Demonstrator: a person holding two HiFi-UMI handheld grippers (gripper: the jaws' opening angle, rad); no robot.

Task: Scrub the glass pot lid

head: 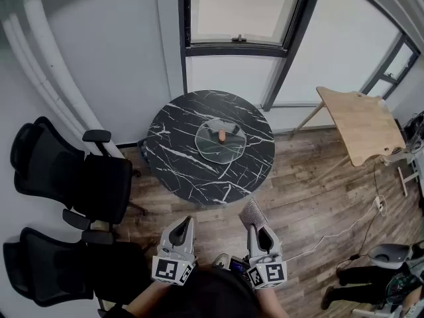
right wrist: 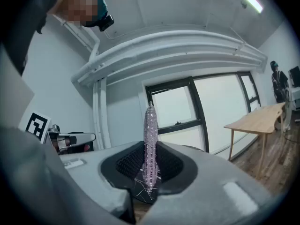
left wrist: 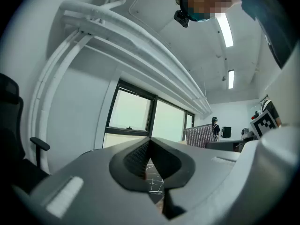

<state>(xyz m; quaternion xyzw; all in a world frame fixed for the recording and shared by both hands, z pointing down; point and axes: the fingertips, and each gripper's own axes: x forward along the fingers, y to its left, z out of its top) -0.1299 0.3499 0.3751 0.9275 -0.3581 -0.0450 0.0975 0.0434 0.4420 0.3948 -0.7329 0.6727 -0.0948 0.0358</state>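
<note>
A glass pot lid (head: 228, 149) lies flat, its brown knob (head: 222, 135) up, near the middle of a round black marble bench (head: 177, 156) that stands below a window (head: 238, 8) on the far side of the room. Nearer, over the wooden floor (head: 311, 197) and well apart from the bench, a person holds a pair of tongs in each hand. The left tongs (head: 188, 221) are pressed together with nothing between them; their own view shows the two dark pads meeting along one seam, with a sliver of the white-veined marble showing past the tips. The right tongs (head: 256, 226) are clamped on a glittery pale pink scrubbing pad (right wrist: 150, 130), which stands edge-on and upright between the pads in the right gripper view and sticks out beyond the tips toward the bench in the head view. Both tongs point toward the bench, side by side, the left ones a little farther left of the lid's line and the right ones nearly below the bench's near right edge. Two black office chairs (head: 66, 177) stand against the left wall, one behind the other, and a tilted light wooden table (head: 361, 121) sits to the right of the bench. A thin white cable (head: 344, 227) runs across the floor at right.
</note>
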